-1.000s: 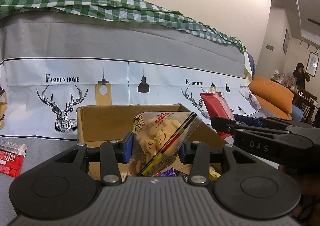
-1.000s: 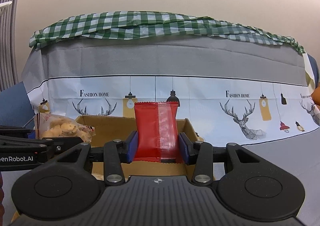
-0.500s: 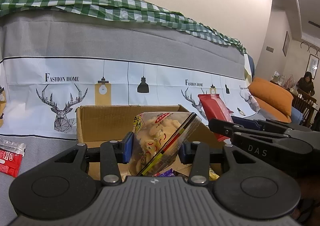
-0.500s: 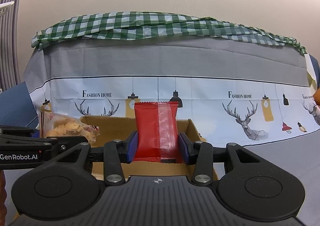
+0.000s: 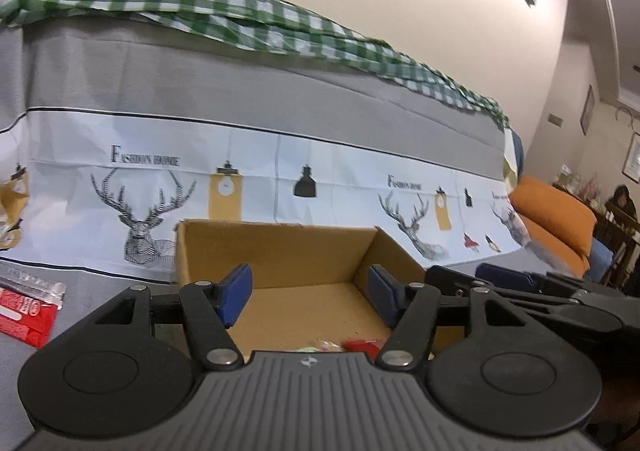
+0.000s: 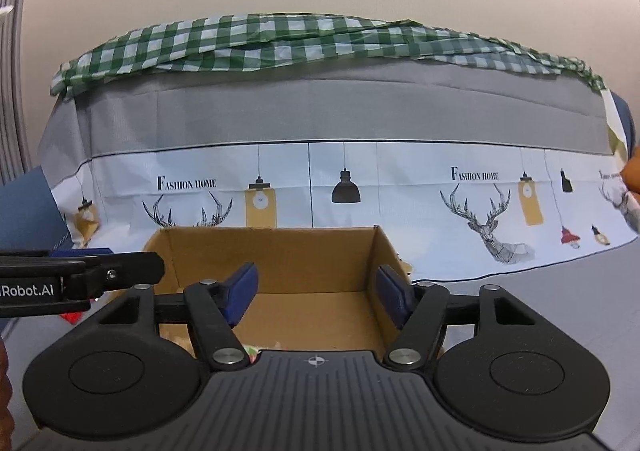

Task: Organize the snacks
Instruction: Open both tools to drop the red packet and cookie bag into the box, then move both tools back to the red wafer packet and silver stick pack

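Note:
An open cardboard box (image 5: 276,251) (image 6: 272,255) stands on the grey sofa seat in front of both grippers. My left gripper (image 5: 310,293) is open and empty above the box. My right gripper (image 6: 316,295) is open and empty above the same box, beside the left one. Snack packets (image 5: 352,345) lie in the box bottom, mostly hidden by the gripper bodies; a bit of one shows in the right wrist view (image 6: 250,351). A red snack packet (image 5: 24,315) lies on the seat left of the box.
The sofa back (image 6: 320,119) with a printed deer cover and a green checked cloth (image 6: 280,39) rises behind the box. An orange cushion (image 5: 556,219) lies at the right. A person (image 5: 622,203) sits far right.
Both grippers have opened. The cookie bag has left the left gripper and the red packet has left the right gripper; both are gone from between the fingers.

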The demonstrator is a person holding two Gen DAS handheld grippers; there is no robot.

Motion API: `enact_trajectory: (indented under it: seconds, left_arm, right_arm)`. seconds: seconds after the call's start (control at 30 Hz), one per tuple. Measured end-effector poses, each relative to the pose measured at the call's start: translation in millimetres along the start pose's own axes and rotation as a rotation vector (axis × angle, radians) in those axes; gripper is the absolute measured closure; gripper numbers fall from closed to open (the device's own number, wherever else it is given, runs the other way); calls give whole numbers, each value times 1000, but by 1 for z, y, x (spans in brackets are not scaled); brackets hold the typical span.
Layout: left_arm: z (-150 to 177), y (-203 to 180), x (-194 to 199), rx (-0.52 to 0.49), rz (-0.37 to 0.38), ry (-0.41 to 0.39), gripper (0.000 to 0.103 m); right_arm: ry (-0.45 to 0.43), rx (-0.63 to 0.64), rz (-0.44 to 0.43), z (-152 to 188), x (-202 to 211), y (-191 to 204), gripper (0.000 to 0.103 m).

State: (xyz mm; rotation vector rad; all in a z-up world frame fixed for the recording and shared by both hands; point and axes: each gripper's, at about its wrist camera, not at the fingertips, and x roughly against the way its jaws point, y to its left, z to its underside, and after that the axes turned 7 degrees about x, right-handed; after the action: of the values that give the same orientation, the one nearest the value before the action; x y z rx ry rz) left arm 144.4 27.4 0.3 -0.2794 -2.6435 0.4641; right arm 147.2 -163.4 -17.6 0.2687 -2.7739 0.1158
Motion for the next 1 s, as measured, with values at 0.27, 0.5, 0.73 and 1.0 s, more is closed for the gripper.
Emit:
enact_trajectory:
  seconds: [0.27, 0.5, 0.73, 1.0]
  left_arm:
    - [-13, 27, 9, 41, -80, -29, 61]
    - [-30, 82, 10, 195, -225, -8, 71]
    - [-35, 162, 11, 468, -449, 89, 71]
    - [-29, 239, 11, 718, -626, 117, 39]
  right_arm:
    - [-65, -46, -12, -12, 5, 23, 37]
    - [-99, -236, -155, -42, 1, 50, 80]
    - [-58, -310, -351, -80, -41, 115, 78]
    - [76, -279, -443, -54, -72, 162, 78]
